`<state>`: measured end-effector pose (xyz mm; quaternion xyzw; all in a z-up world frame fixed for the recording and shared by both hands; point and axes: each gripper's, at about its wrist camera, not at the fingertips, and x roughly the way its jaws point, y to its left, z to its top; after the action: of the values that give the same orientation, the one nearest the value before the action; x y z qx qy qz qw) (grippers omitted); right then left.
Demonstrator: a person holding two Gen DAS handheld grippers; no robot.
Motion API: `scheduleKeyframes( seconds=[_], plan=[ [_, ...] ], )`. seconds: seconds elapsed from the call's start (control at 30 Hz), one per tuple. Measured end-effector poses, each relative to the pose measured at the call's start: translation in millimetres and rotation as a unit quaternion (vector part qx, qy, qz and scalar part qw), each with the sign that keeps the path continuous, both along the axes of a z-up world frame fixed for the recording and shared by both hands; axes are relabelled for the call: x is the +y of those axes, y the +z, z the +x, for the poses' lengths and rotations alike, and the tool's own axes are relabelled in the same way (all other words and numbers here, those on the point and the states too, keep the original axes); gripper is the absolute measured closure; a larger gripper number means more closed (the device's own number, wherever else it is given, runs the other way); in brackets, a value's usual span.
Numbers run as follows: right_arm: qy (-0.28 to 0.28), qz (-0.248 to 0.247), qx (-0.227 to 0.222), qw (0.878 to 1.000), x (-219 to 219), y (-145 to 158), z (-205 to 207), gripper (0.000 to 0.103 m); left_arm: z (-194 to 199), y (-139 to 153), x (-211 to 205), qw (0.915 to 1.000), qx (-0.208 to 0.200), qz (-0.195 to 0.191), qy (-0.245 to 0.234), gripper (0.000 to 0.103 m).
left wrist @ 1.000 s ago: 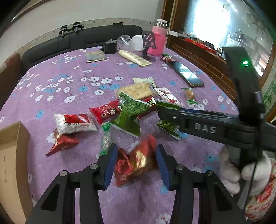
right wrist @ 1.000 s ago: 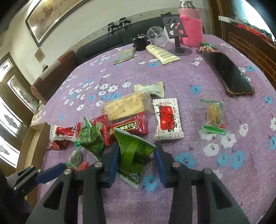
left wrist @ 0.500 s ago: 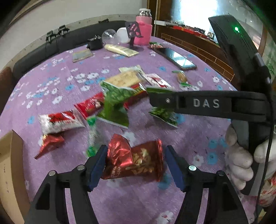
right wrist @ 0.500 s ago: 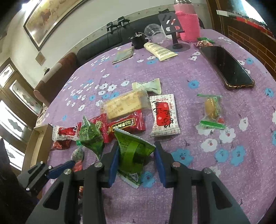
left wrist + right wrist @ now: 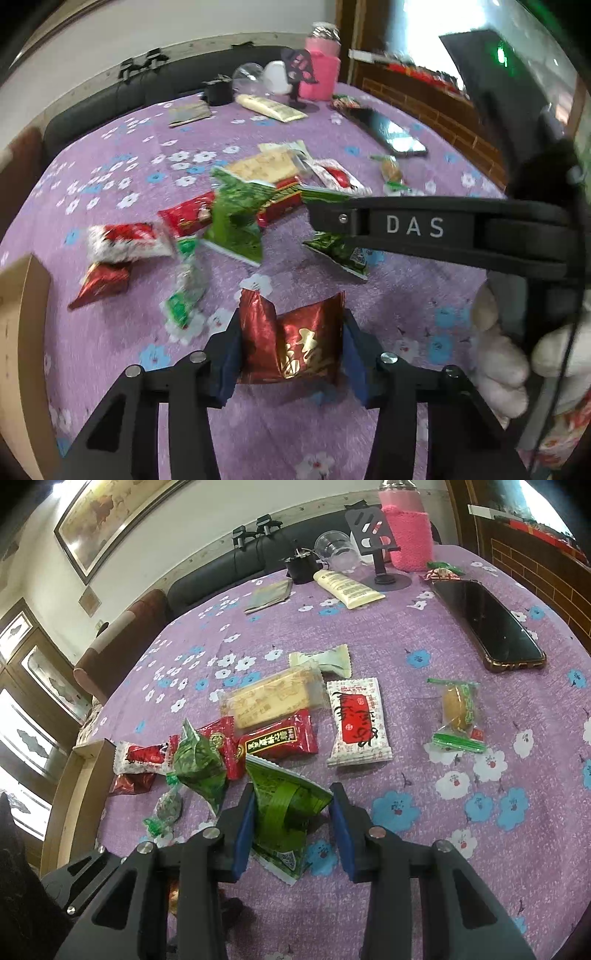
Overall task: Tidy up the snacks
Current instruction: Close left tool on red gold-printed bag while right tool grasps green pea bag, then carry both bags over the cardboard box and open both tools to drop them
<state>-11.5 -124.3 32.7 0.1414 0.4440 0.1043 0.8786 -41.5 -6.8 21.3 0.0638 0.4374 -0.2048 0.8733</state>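
My left gripper (image 5: 291,332) has a crinkled red foil snack packet (image 5: 291,343) with gold print between its blue pads, just above the purple flowered tablecloth (image 5: 388,295). Its jaws are closing and both pads touch the packet. My right gripper (image 5: 291,805) is shut on a green triangular snack packet (image 5: 284,805), which hangs low over the cloth. In the left wrist view that gripper crosses from the right as a black arm (image 5: 413,225), held by a white-gloved hand (image 5: 498,362). Several more snacks lie in a loose pile (image 5: 273,716) in the middle of the table.
A cardboard box (image 5: 18,332) stands at the table's left edge. A phone (image 5: 487,627) lies at the right. At the back stand a pink bottle (image 5: 410,535), a phone stand (image 5: 380,550), a cream tube (image 5: 347,587) and a clear cup (image 5: 336,550). A wrapped yellow sweet (image 5: 458,709) lies alone.
The left jaws opened wide around the red foil packet, then closed on it again; the packet now stands flatter between the pads. The right gripper stayed put with its green packet.
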Motion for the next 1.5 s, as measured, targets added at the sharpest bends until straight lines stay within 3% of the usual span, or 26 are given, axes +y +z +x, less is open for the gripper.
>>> scheduleKeyframes(
  seconds=[0.23,0.47,0.67,0.87,1.1,1.2,1.33,1.5],
  plan=[
    [0.0,0.006,-0.019,1.0,0,6,-4,0.067,-36,35,57,0.996,-0.033,-0.063,0.055,0.053],
    [0.008,-0.005,-0.034,0.999,8,7,-15,0.067,-76,62,152,0.9779,-0.062,-0.137,0.146,0.053],
    [0.032,-0.011,-0.074,0.997,30,40,-51,0.067,-103,64,235,0.9608,-0.073,-0.126,0.236,0.052],
    [0.136,-0.007,-0.075,0.988,115,65,-73,0.066,-115,44,293,0.9394,-0.066,-0.113,0.317,0.052],
    [0.253,0.021,-0.038,0.966,237,65,-87,0.066,-116,37,325,0.9306,-0.065,-0.094,0.348,0.052],
    [0.292,0.009,-0.024,0.956,287,55,-95,0.066,-110,34,334,0.9275,-0.059,-0.097,0.356,0.052],
    [0.312,-0.019,0.001,0.95,334,29,-96,0.066,-103,27,341,0.9248,-0.049,-0.102,0.363,0.05],
    [0.313,-0.036,0.014,0.949,354,9,-95,0.066,-105,17,352,0.9174,-0.037,-0.126,0.376,0.048]
  ],
)
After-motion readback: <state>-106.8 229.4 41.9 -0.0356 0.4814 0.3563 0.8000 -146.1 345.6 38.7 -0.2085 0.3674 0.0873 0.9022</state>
